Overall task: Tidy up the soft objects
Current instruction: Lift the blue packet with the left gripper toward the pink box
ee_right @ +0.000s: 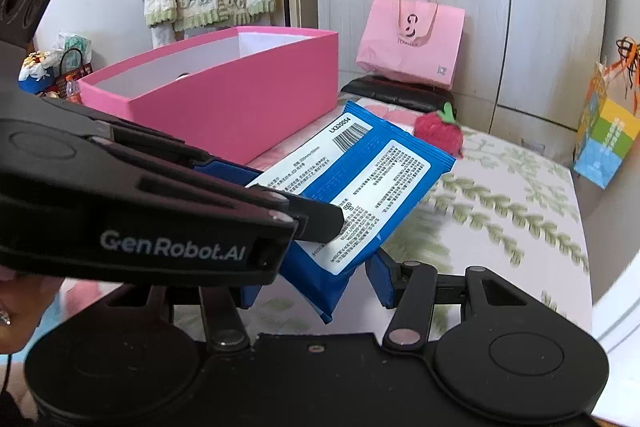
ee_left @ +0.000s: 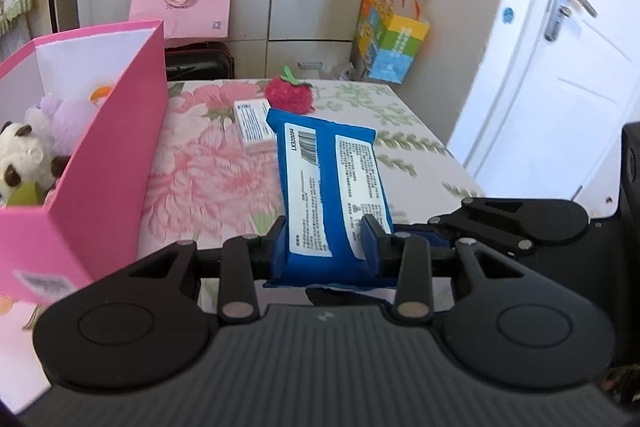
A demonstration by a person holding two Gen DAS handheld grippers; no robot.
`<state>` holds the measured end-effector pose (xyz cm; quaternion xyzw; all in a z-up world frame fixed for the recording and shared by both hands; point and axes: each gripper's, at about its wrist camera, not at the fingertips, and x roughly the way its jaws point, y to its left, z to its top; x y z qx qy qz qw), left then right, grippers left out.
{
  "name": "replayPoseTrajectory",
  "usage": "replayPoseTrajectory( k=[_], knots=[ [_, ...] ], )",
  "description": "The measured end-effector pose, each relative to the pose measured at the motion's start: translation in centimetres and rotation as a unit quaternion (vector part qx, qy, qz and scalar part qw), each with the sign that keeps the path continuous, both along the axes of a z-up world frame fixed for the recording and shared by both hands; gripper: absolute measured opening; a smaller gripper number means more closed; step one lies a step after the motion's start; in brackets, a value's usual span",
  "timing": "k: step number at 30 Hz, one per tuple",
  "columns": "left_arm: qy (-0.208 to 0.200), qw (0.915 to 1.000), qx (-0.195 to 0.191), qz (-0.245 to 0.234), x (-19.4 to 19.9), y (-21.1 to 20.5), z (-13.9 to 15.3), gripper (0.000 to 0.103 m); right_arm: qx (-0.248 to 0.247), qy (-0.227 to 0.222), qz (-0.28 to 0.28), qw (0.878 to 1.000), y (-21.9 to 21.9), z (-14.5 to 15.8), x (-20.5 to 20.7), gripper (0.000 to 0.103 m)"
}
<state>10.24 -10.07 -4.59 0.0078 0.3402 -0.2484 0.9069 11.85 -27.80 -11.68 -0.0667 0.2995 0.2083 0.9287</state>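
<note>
So the left gripper (ee_left: 326, 247) is clamped on the near end of a blue wipes pack (ee_left: 332, 187), blue pads pressed in from both sides, and the pack sticks out forward, lifted above the floral bedspread (ee_left: 208, 179). From the right wrist camera the same left tool comes in from the left edge across the pack. The right gripper (ee_right: 316, 287) has its blue fingers either side of the pack's lower corner; the right pad stands just clear of the wrapper and the left one is hidden behind the other tool, so I can't tell if it's actually squeezing anything.

Just left of the pack sits the open pink box (ee_left: 120, 131), with plush toys (ee_left: 36, 151) already piled inside at the left end. Farther back on the bed, a red strawberry plush (ee_left: 290, 95) lies next to a small white-and-blue packet (ee_left: 254, 121). Behind that, a pink paper bag (ee_left: 182, 1) leans on the wardrobe, and a colourful gift bag (ee_left: 390, 39) hangs to the right.
</note>
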Motion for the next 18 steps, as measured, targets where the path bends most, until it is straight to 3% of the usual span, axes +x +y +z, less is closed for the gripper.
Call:
replayPoseTrajectory(
  k=[9,18],
  knots=[
    [0.000,0.9991,0.033,-0.025,-5.2,2.6,0.4,0.038,0.003,0.018,0.012,1.000,2.4,0.0,-5.3,0.059],
    [-0.021,0.9991,0.038,0.000,-9.1,7.4,3.1,0.038,-0.030,-0.022,0.063,0.997,7.0,2.0,-9.3,0.059]
  ],
)
